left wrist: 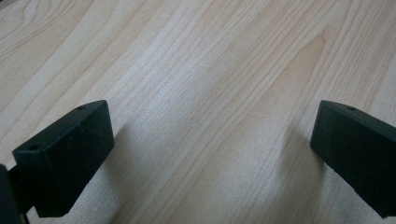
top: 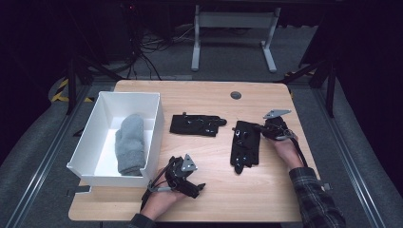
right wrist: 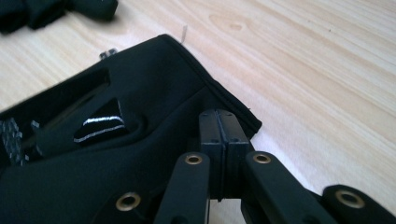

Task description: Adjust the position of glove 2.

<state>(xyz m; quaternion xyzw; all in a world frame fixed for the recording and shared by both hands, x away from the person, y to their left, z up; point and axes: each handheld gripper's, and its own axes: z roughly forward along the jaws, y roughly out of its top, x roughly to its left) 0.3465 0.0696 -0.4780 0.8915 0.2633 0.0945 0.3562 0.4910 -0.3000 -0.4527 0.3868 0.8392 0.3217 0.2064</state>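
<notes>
Two black gloves lie on the wooden table (top: 266, 190): one flat in the middle (top: 197, 125), the other (top: 244, 145) lengthwise to its right. My right gripper (top: 259, 127) reaches that right glove's far corner. In the right gripper view its jaws (right wrist: 219, 116) are pressed together at the cuff edge of this glove (right wrist: 116, 154), pinching the fabric. The middle glove (right wrist: 46, 9) shows at the top left of that view. My left gripper (top: 196, 189) rests near the front edge beside the white box, with its jaws (left wrist: 212, 135) spread wide over bare wood and nothing between them.
A white open box (top: 128, 95) stands at the table's left and holds a grey mitten (top: 130, 142). A small dark round cap (top: 235, 95) sits near the far edge. Cables and a desk frame (top: 233, 21) stand on the floor beyond the table.
</notes>
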